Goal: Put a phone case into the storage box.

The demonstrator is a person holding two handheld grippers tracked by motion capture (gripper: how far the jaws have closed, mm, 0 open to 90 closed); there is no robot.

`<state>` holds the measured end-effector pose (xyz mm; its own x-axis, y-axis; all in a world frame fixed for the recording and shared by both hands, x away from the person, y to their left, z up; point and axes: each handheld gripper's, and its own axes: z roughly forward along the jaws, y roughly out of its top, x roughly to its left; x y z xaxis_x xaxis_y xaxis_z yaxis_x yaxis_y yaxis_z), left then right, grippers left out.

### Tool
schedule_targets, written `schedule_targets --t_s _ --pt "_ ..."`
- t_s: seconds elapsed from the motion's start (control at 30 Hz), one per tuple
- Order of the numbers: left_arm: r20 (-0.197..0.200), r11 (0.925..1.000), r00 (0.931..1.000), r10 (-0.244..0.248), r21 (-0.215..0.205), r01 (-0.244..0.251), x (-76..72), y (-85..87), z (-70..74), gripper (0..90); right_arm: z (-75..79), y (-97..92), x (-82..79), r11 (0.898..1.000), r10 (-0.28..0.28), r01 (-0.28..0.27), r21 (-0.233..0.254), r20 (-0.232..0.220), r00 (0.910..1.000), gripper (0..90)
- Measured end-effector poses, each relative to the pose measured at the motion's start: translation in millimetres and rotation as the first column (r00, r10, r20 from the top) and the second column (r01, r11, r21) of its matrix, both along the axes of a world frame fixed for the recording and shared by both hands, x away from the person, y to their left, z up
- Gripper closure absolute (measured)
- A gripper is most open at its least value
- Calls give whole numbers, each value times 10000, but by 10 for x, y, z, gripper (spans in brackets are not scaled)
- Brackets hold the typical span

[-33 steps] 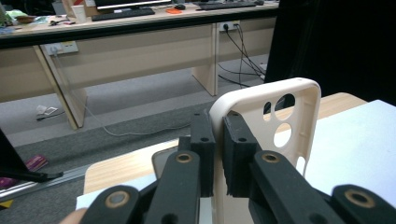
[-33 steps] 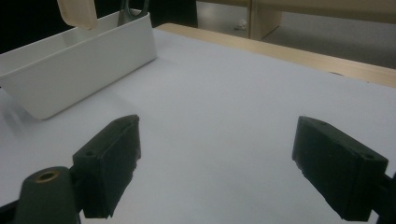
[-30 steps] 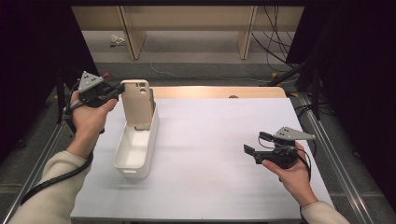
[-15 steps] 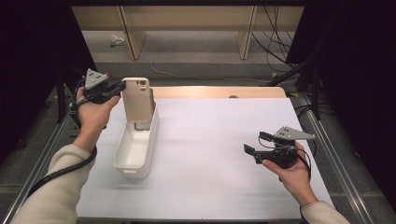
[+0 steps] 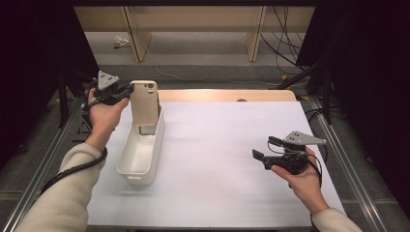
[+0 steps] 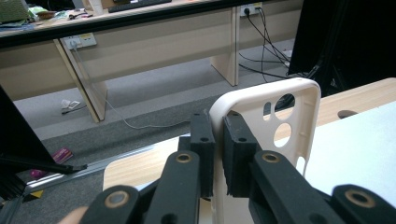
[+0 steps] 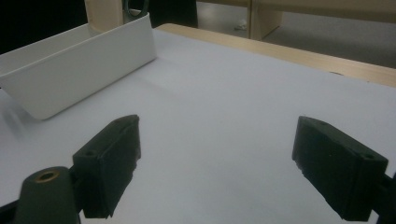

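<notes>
Left claw [image 5: 126,91] pinches the side edge of the phone case [image 5: 144,103], which stands upright with its lower end inside the far end of the white bin [image 5: 140,153] on the table [image 5: 217,145]. Right claw [image 5: 263,151] spread, empty, resting well apart to the right. Judgement: lower the case straight, keep it clear of the bin wall, release only once it sits on the bin floor.
</notes>
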<state>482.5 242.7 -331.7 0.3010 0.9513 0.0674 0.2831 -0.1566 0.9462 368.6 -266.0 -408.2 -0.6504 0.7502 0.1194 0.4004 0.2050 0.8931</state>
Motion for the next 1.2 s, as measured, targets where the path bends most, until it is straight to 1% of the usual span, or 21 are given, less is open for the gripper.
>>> schedule_targets --t_s 0.23,0.5,1.03,1.2 --pt "-103 9998 9998 176 79 -175 82 -20 -57 838 -1 0 1 10000 1 -1 2 1 10000 162" --pt "-387 9992 9985 394 -17 -395 157 12 -165 839 -1 1 1 10000 10 -10 0 6 10000 162" --pt "-956 9990 9944 452 -6 -455 230 -2 -415 838 -5 3 4 10000 11 -11 -5 -7 10000 162" --pt "-1084 9990 9931 443 -29 -449 246 19 -463 837 -5 5 3 10000 20 -20 -8 -6 10000 162"
